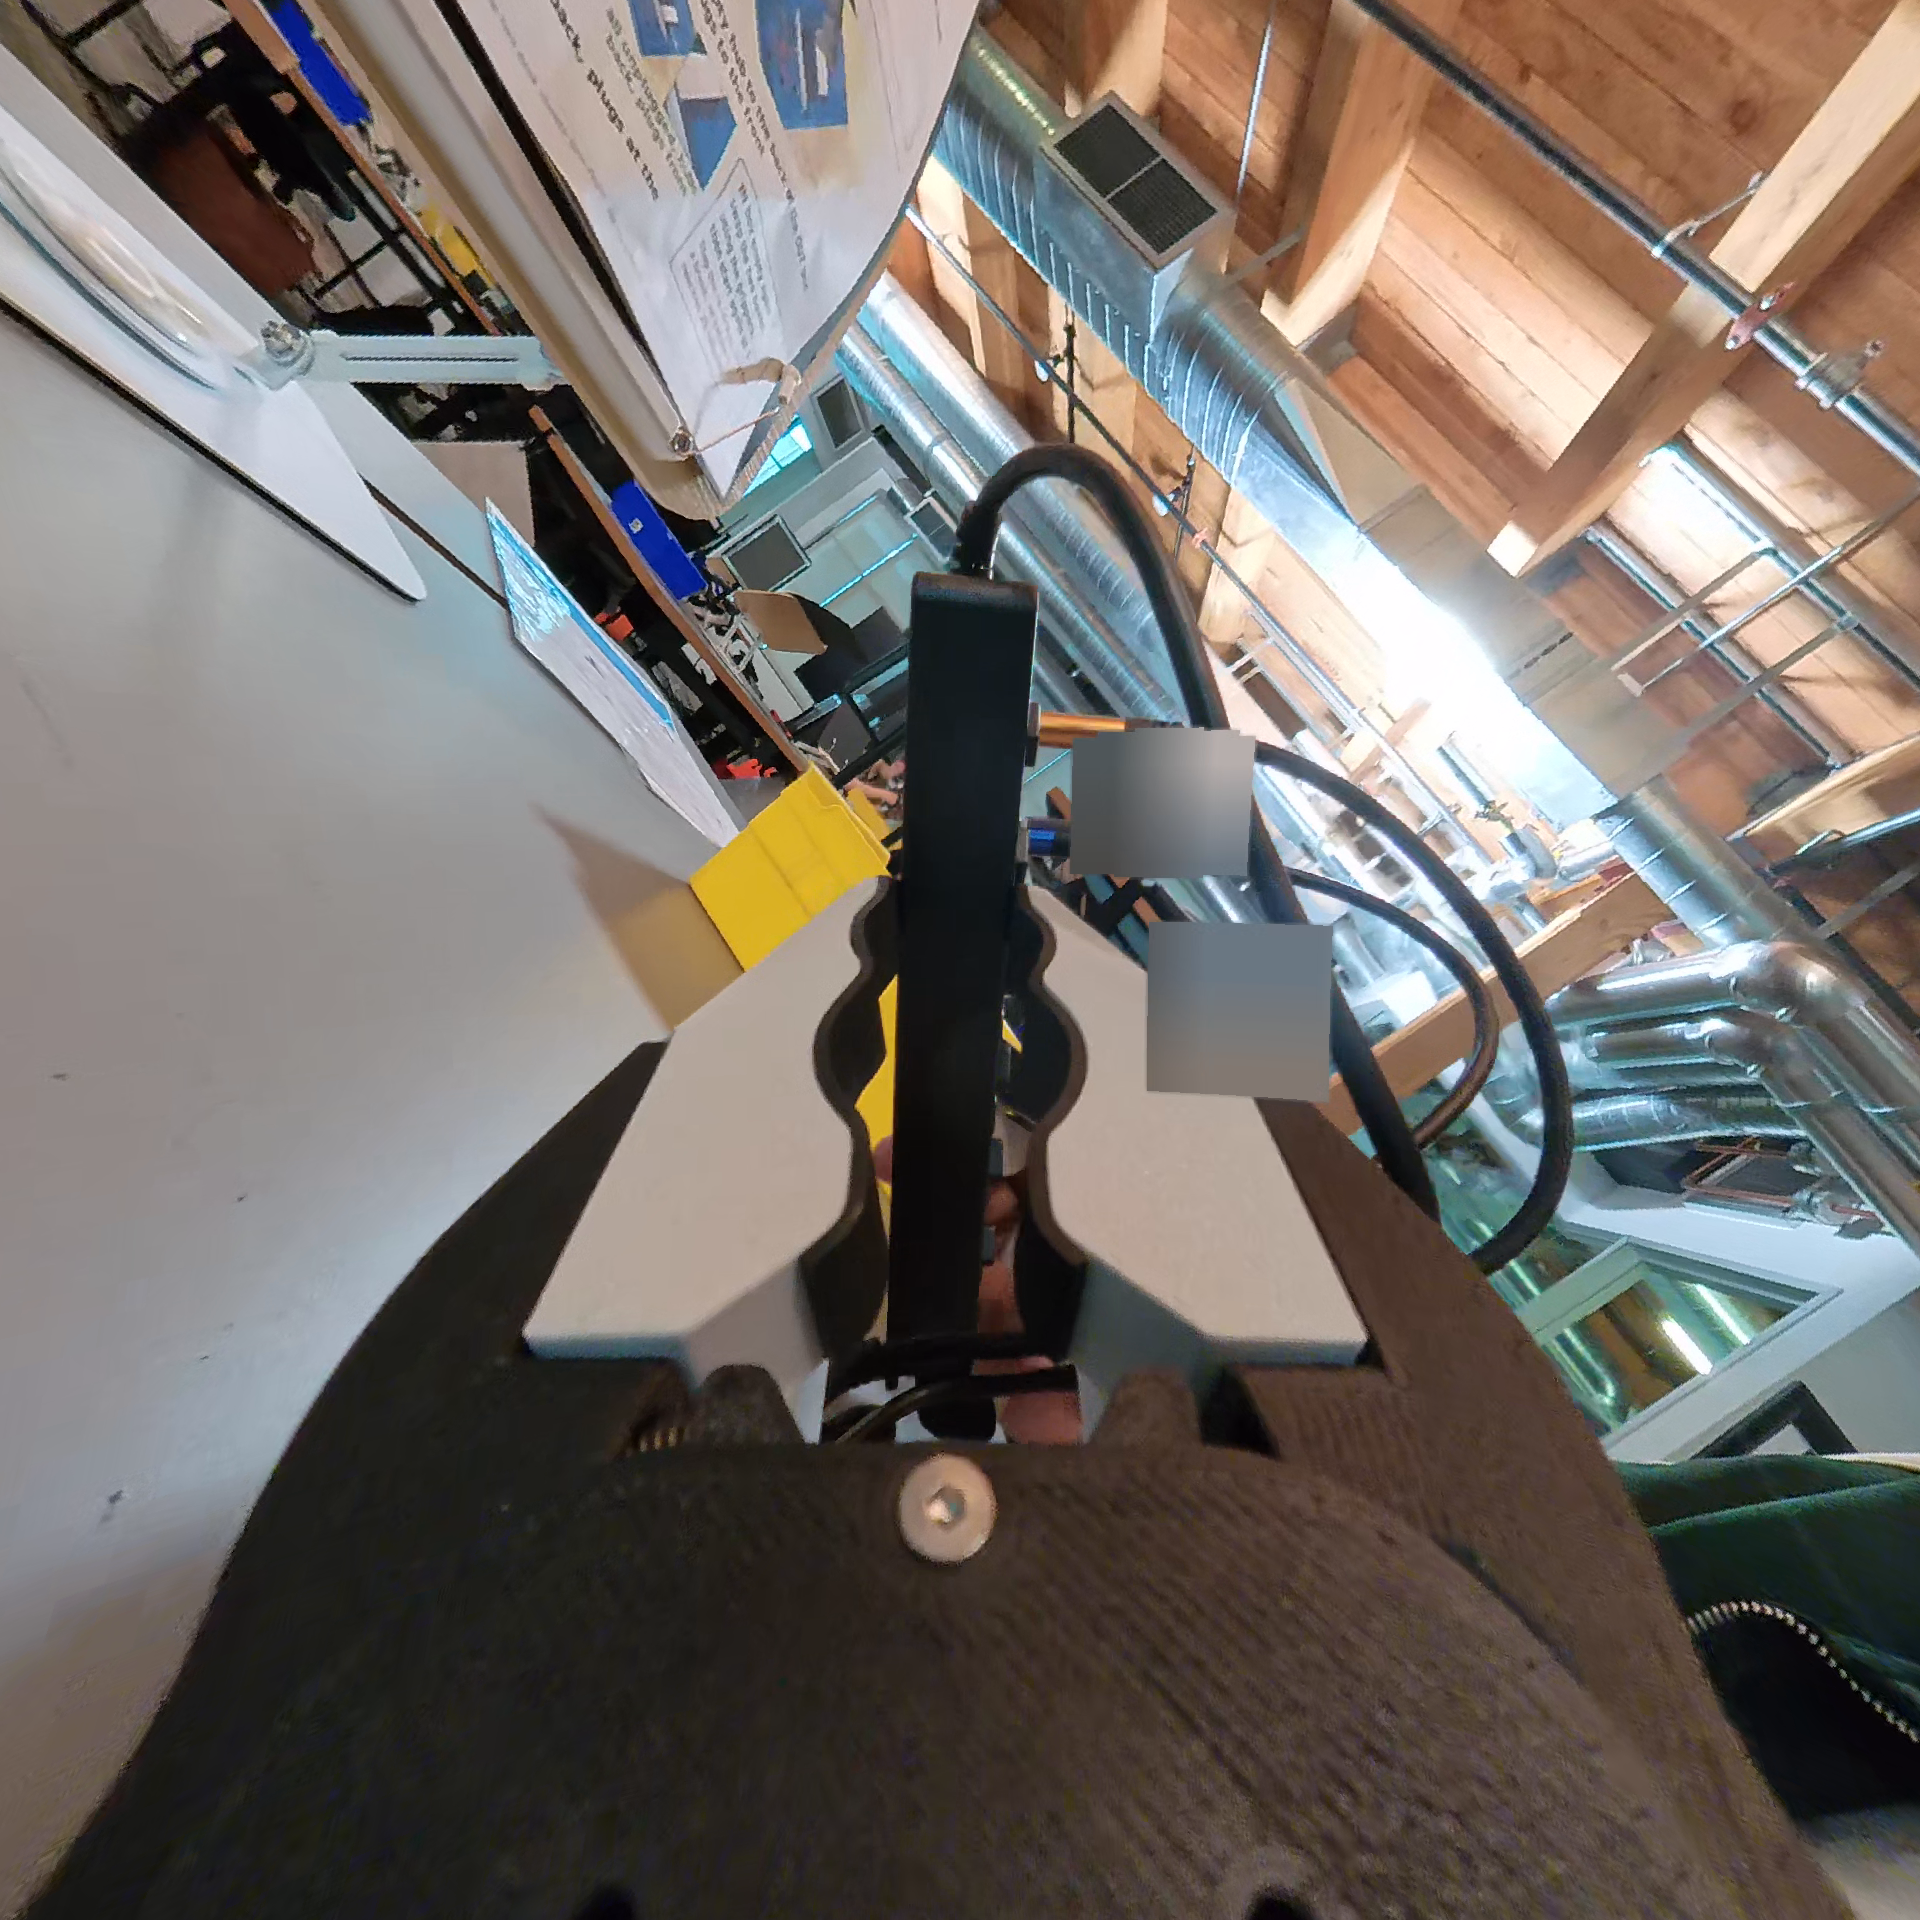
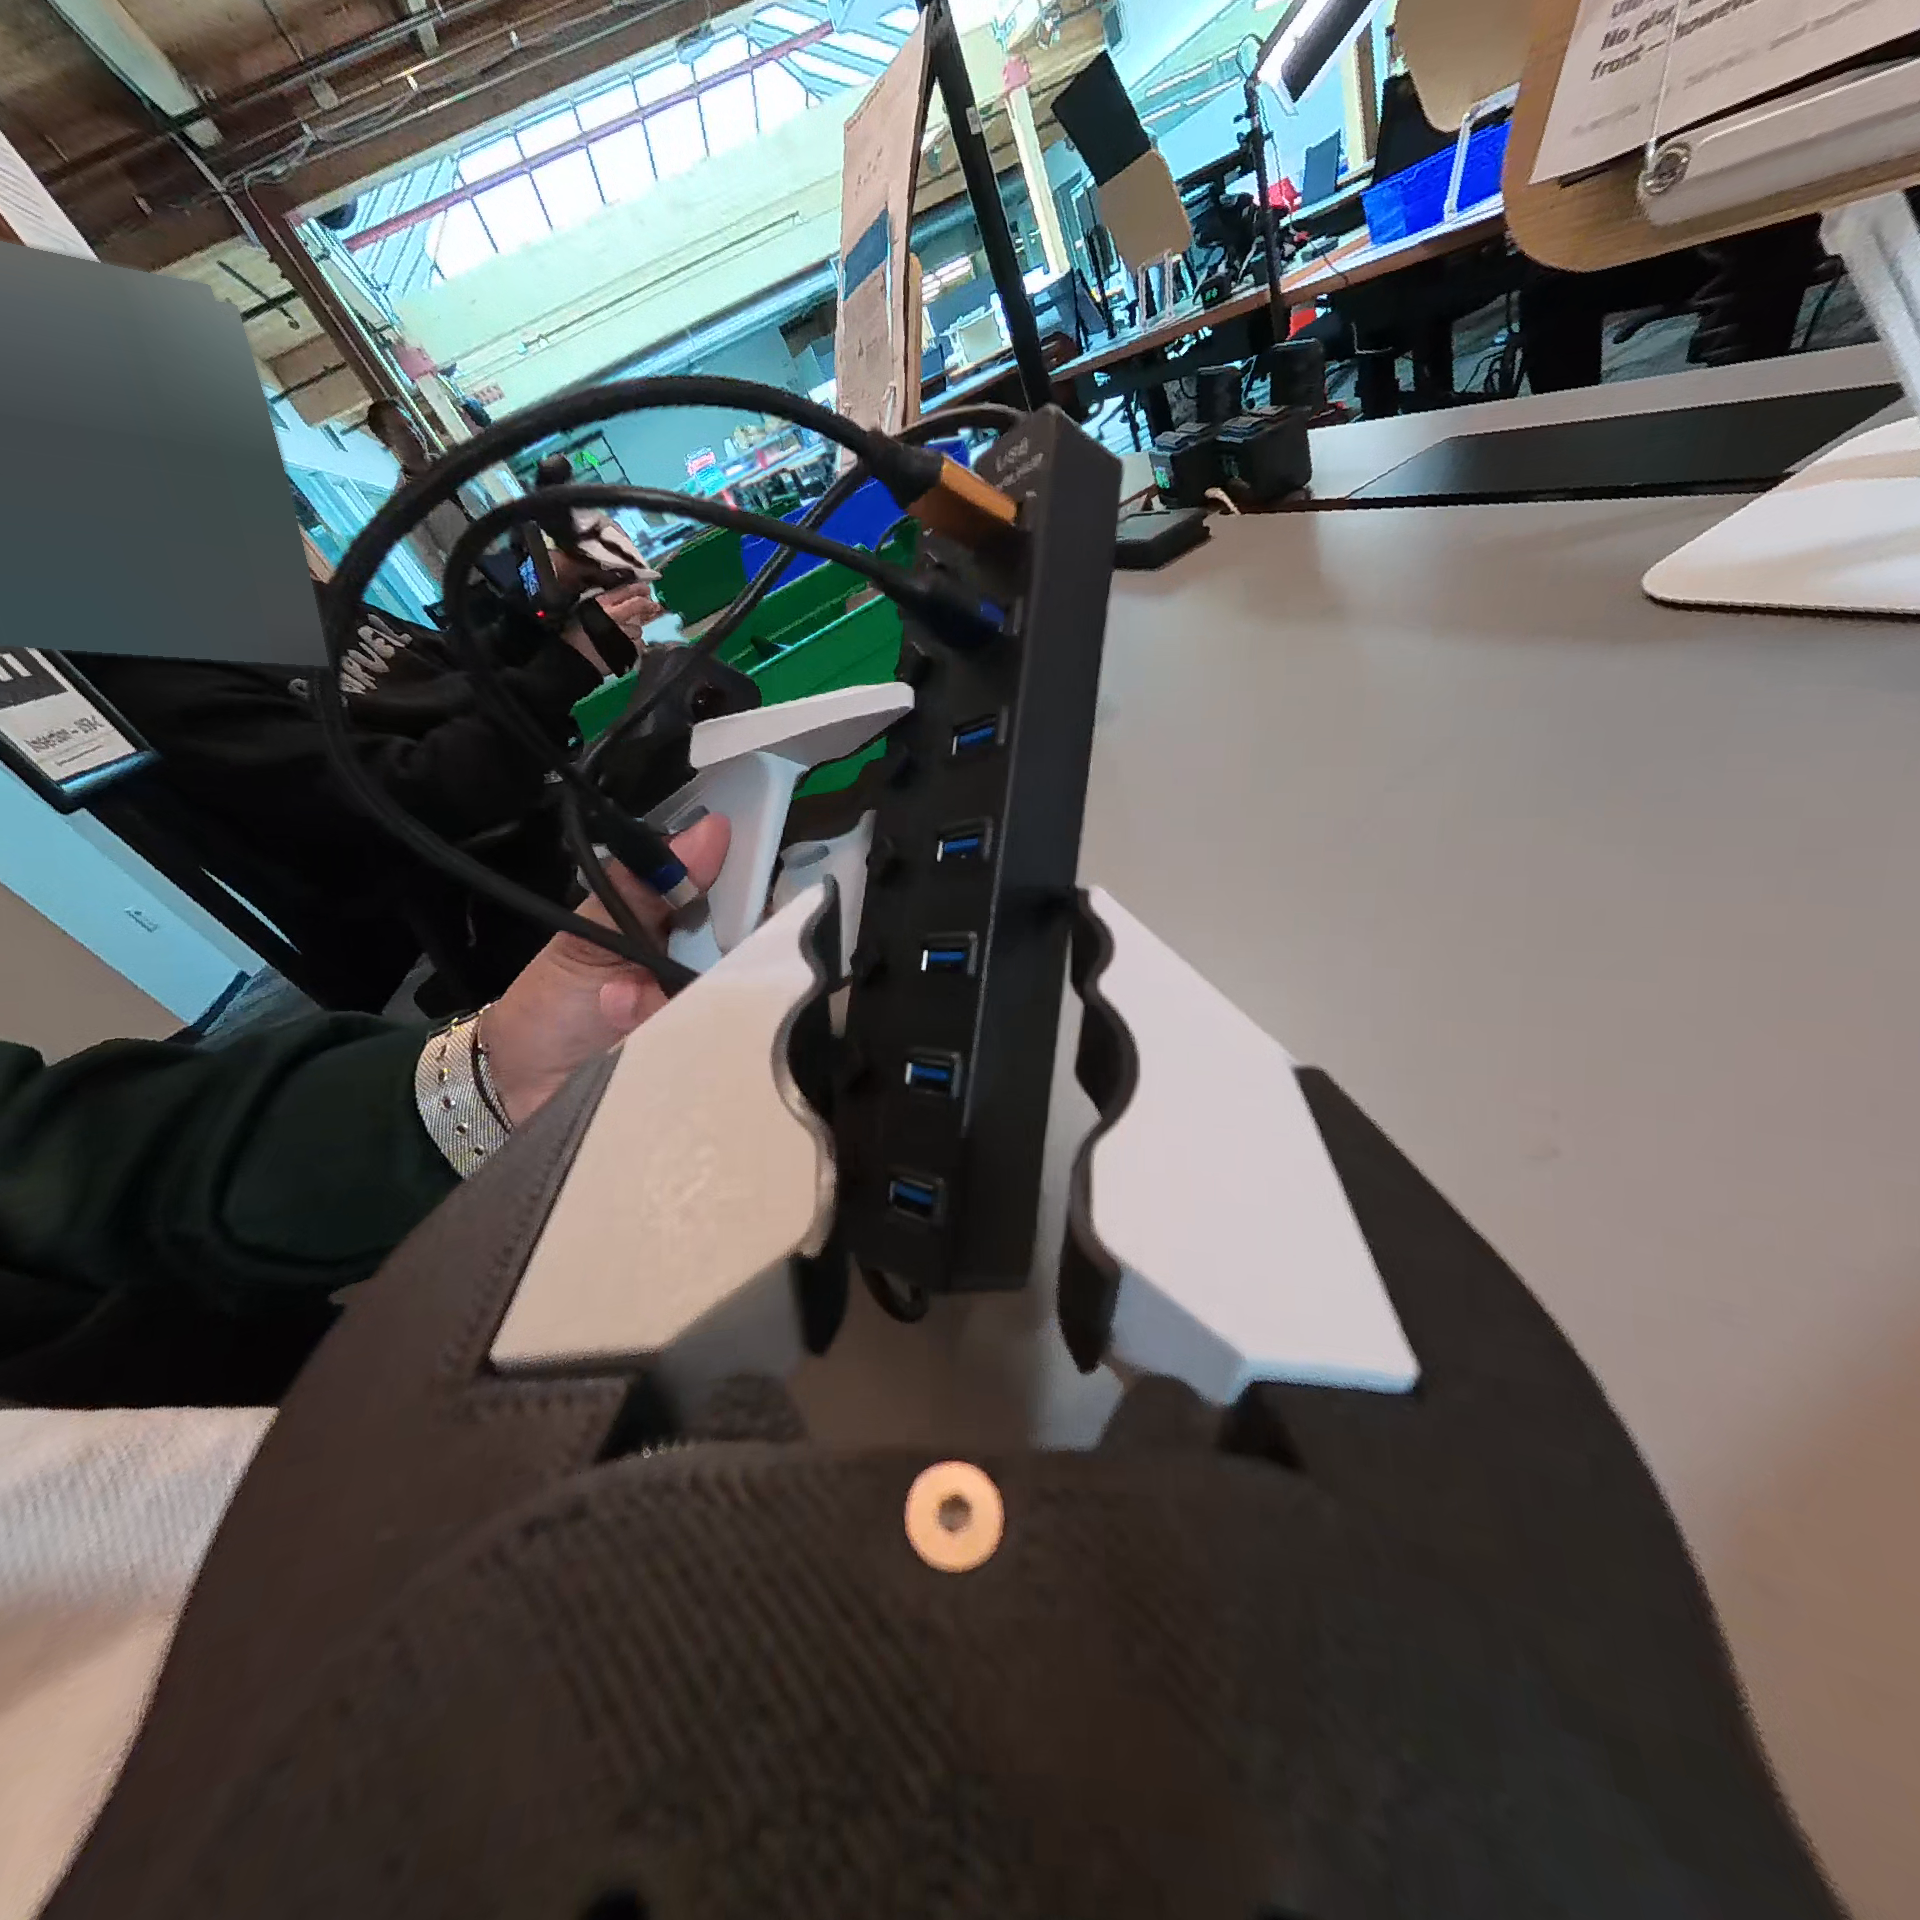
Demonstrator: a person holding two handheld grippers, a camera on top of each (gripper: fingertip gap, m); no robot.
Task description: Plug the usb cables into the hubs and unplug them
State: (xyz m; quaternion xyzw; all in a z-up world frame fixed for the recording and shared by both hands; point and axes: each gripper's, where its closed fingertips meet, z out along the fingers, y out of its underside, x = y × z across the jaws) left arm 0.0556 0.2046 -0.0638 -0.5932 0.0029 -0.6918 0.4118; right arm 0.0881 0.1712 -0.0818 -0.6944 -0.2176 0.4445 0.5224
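Observation:
A long black USB hub stands upright between my left gripper's grey fingers, which are shut on it. In the right wrist view the same kind of hub shows several empty blue ports, and my right gripper is shut on its lower half. A gold plug and a blue plug sit in the top ports; both show in the left wrist view as the gold plug and the blue plug. Black cables loop away. A loose blue-and-silver plug hangs by the hand on the other gripper.
The grey table spreads to the right, with a white monitor base and a dark mat at its back. A yellow bin and green bins lie beyond the hub. A person in dark clothes stands at the left.

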